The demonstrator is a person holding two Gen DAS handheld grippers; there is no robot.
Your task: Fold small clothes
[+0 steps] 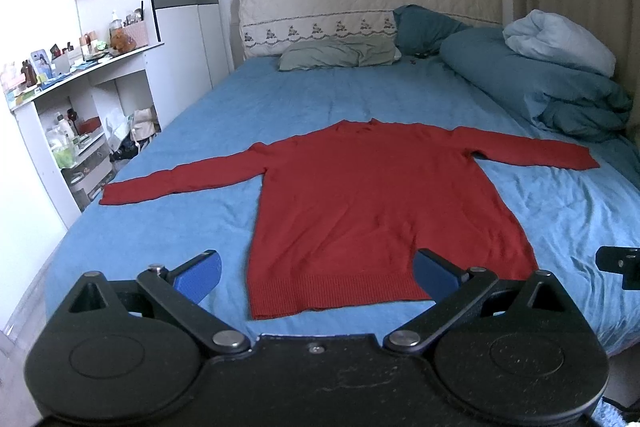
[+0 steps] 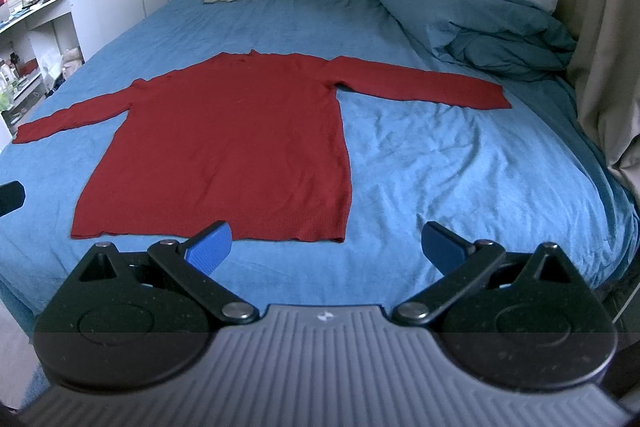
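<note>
Blue, slightly wrinkled sheet covers the bed [image 2: 440, 155], and the red sweater [image 1: 360, 195] lies flat on it, sleeves spread wide, ribbed hem nearest. The left gripper [image 1: 316, 267] and right gripper [image 2: 326, 243] hover over the hem side, jaws wide open and empty. I judge folding has not begun; the soft knit stretches, so pinch each sleeve cuff lightly and lay it across the body.
</note>
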